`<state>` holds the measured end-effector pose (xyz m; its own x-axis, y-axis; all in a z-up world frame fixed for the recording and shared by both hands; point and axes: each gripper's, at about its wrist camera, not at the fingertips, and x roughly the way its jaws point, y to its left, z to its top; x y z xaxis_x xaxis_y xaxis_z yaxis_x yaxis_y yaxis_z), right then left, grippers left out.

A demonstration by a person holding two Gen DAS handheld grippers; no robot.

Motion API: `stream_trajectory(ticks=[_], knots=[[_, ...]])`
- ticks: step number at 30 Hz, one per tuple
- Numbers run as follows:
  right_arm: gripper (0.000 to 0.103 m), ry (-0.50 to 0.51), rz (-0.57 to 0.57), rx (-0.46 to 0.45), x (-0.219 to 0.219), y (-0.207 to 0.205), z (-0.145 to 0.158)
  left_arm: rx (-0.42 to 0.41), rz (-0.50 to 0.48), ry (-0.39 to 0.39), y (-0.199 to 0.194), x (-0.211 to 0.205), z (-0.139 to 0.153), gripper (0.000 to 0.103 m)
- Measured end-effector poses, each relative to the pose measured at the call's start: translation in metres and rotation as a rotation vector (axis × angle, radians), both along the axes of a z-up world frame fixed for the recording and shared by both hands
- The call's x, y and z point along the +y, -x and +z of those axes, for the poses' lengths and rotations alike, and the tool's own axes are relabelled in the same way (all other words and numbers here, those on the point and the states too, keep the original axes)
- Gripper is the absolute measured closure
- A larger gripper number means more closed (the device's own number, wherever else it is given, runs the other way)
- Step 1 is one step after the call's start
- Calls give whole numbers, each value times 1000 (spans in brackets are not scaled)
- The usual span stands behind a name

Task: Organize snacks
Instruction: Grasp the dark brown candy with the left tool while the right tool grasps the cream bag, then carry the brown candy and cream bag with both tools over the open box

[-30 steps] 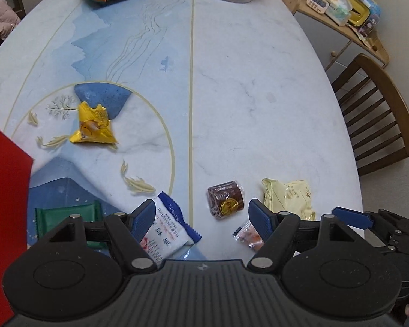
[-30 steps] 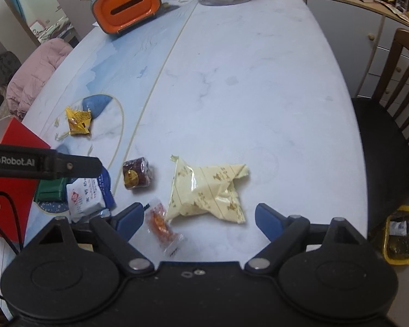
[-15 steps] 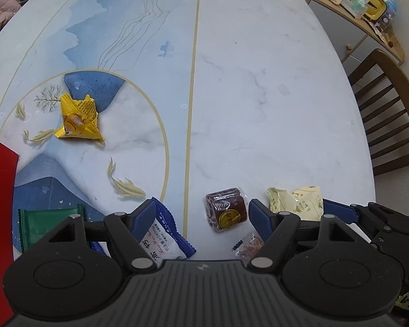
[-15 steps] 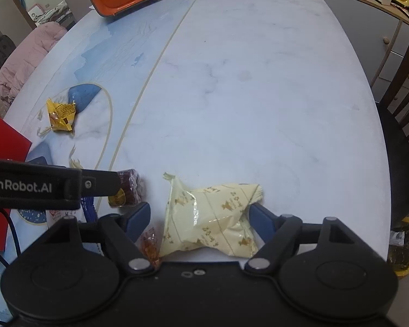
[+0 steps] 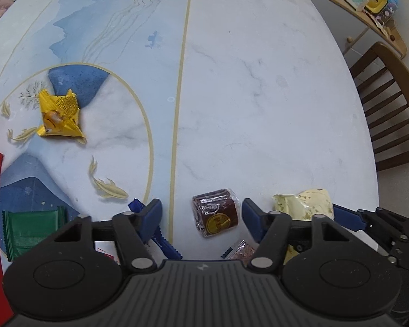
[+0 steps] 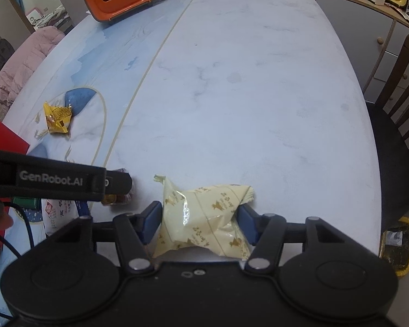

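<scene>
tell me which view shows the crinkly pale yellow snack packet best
The right wrist view: the crinkly pale yellow snack packet lies whole between the right gripper fingers, print visible. In the left wrist view only its upper part shows, the rest behind gripper parts.

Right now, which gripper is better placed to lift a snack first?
Right. The right gripper, jaws just closing, has its pads against both sides of the cream packet. The left gripper, also closing, has the brown snack between its fingers but gaps remain.
</scene>
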<state>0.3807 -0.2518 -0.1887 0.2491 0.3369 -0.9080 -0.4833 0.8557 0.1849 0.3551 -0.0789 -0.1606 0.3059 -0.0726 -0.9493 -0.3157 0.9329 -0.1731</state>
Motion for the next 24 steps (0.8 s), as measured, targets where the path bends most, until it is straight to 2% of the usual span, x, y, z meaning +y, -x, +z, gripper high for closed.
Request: stream_trajectory(ticks=[1,9,24], knots=[[44,-2,-1,1,-1,0,1,1,-3,-3,0,-1,-1,42],[44,-14,-15,7,-7,0,2,-18,-9,2,2,-6,-3,66],[45,-39,-46,0,-12,11,18,-48,35,5,18,5,7,71]])
